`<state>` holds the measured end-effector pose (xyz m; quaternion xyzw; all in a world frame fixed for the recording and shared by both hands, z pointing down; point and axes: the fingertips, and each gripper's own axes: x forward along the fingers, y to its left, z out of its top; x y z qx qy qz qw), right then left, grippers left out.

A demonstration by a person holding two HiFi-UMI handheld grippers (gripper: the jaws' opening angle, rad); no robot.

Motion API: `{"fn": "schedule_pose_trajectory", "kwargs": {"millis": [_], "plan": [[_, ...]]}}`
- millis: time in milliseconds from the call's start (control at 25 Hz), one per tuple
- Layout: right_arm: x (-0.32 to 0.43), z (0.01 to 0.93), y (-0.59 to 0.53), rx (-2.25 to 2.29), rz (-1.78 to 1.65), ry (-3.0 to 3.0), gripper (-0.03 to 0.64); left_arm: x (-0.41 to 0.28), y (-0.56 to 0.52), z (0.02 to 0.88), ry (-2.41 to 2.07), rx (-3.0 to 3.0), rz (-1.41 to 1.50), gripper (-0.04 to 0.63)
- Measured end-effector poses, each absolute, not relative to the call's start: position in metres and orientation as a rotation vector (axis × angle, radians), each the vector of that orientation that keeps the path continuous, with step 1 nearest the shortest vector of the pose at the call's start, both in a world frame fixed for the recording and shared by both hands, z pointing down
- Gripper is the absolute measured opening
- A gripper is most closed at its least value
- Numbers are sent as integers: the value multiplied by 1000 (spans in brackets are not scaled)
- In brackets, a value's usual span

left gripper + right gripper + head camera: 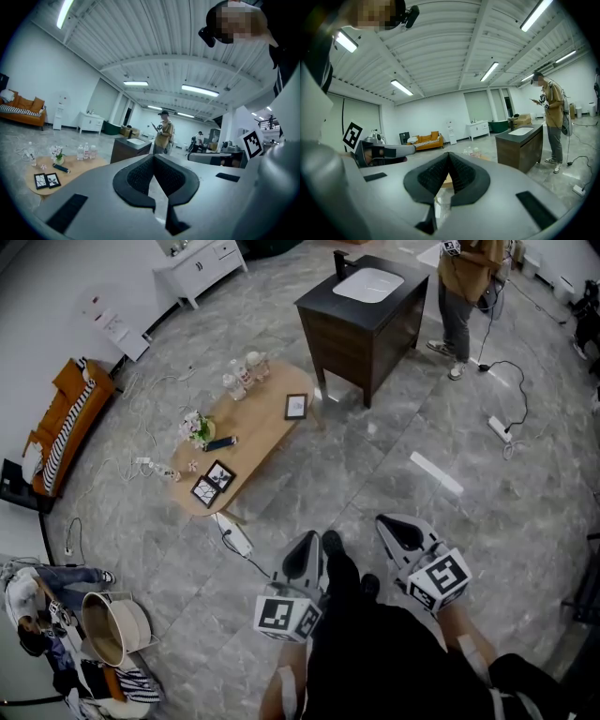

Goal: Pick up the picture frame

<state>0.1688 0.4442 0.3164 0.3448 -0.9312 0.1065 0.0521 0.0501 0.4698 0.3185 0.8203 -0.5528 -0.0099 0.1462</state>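
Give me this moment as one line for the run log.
stage: not yet at table | left gripper: shut, empty | right gripper: shut, empty | picture frame: on table, untouched

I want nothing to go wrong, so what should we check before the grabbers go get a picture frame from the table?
1. Left gripper empty: ok, jaws together, nothing between.
2. Right gripper empty: ok, jaws together, nothing between.
3. Frames in sight: ok, a single frame and two frames side by side lie on the wooden table.
4. Close enough to grab: not ok, the table stands well away across the floor.
5. Walkway: not ok, a power strip lies on the floor by the table's near end.
6. Which frame is meant: cannot tell.
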Motion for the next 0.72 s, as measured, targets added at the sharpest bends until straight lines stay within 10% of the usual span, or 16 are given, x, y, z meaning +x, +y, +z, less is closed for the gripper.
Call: {"fn": "schedule_pose_trajectory", "kwargs": {"millis": [720], "plan": [[92, 294, 266, 1191, 303, -2802, 12, -15, 285, 309, -1468, 2483, -63, 12]]}}
